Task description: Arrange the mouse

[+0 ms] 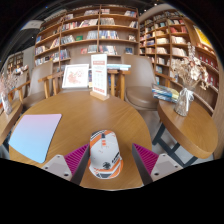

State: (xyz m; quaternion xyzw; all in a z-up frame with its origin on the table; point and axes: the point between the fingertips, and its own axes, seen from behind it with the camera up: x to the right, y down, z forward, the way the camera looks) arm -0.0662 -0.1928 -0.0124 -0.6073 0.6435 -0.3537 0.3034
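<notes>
White-and-orange mouse [104, 155] sits on round wooden table [85, 115], between the gripper [110, 160] fingers, which are apart with a gap at each side of it. Pale blue mat [35, 136] lies at 10 o'clock from mouse. Upright sign card [99, 76] at 12 o'clock, far table edge. Bookshelves [95, 32] beyond.

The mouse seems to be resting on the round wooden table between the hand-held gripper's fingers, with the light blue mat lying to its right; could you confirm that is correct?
Not quite: the light blue mat lies to the left of the mouse, not the right. The gripper view shows it. The rest holds: the mouse rests on the round wooden table between the fingers of the hand-held gripper, which is open with a gap on each side.
</notes>
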